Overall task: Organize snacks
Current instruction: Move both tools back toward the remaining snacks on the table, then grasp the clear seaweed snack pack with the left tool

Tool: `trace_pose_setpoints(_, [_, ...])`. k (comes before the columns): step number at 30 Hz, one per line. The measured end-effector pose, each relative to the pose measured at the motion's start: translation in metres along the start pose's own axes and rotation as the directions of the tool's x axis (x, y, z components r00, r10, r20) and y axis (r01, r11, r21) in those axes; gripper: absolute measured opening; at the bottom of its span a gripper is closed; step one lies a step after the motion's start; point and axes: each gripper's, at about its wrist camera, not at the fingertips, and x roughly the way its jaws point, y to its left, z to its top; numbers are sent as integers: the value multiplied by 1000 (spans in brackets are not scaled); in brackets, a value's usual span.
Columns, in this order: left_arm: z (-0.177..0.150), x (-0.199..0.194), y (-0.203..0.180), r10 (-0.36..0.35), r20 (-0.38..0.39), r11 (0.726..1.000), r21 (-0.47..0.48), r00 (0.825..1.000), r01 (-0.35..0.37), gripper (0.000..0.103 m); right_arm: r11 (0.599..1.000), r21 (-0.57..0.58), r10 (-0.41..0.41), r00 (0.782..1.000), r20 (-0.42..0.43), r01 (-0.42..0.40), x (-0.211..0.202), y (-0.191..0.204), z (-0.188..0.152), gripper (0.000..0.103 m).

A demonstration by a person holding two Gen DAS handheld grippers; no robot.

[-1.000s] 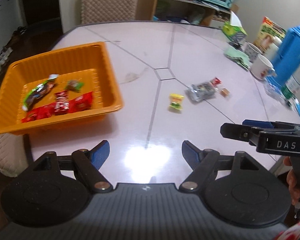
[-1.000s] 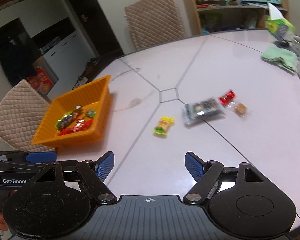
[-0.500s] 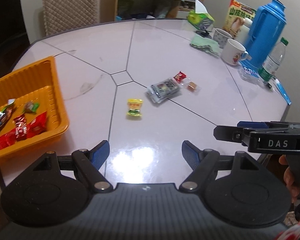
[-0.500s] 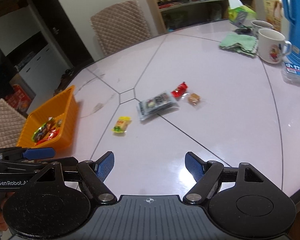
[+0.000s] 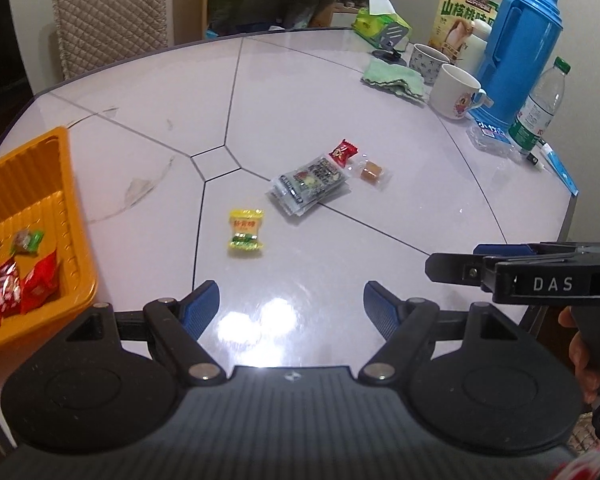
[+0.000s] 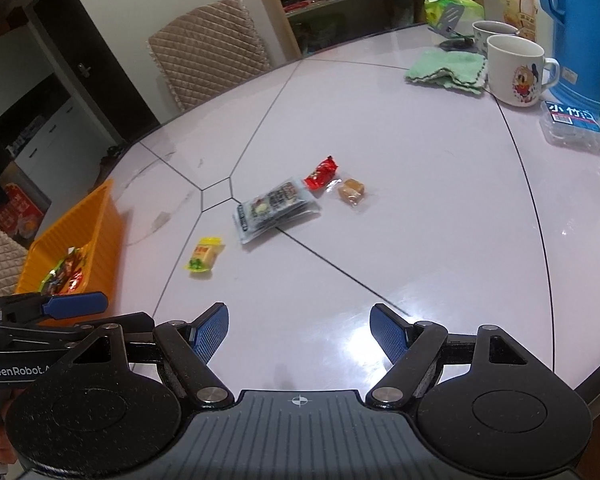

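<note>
1. Snacks are split between 2 places in the left wrist view. 4 lie loose near the middle of the table (image 5: 300, 92): a yellow candy (image 5: 245, 232) closest to the camera, a dark flat packet (image 5: 314, 181) beyond it, a red candy (image 5: 343, 152) touching that packet's far corner, and a clear-wrapped brown sweet (image 5: 370, 171) just beside it. The orange basket (image 5: 66, 216) sits at the left edge of the table with several red and green wrappers already inside, so it reads as the collecting place and the loose 4 as the work left.

2. In the same view the left gripper (image 5: 291, 306) hovers over bare table short of the yellow candy, its jaws apart with nothing between them, which suits an approach and not a carry. The right gripper (image 5: 456, 266) shows side-on at the right edge, also empty.

3. The right wrist view shows the same row from the other side: yellow candy (image 6: 205, 258), dark flat packet (image 6: 276, 209), red candy (image 6: 321, 173), brown sweet (image 6: 351, 191). The right gripper (image 6: 299, 330) has its jaws wide apart over empty table, aimed roughly between the candy and the packet.

4. Mugs, a green cloth (image 6: 446, 69) and a blue flask stand well apart along the far right, out of the reach path. My judgement: each hand is lined up for 1 loose item, the left nearer the yellow candy.
</note>
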Motion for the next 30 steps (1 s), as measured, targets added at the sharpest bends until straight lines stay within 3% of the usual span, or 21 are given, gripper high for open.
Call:
trace_pose_setpoints(15, [47,60,-11,-26,17,987,159,1000,23,77,999,7,-52,997,49,51,19,-28,24,78])
trace_pose_setpoints(30, [81,138,-23,-27,-28,945,326,999,34,76,997,13,-82,995,63,81,46,-49,48,78])
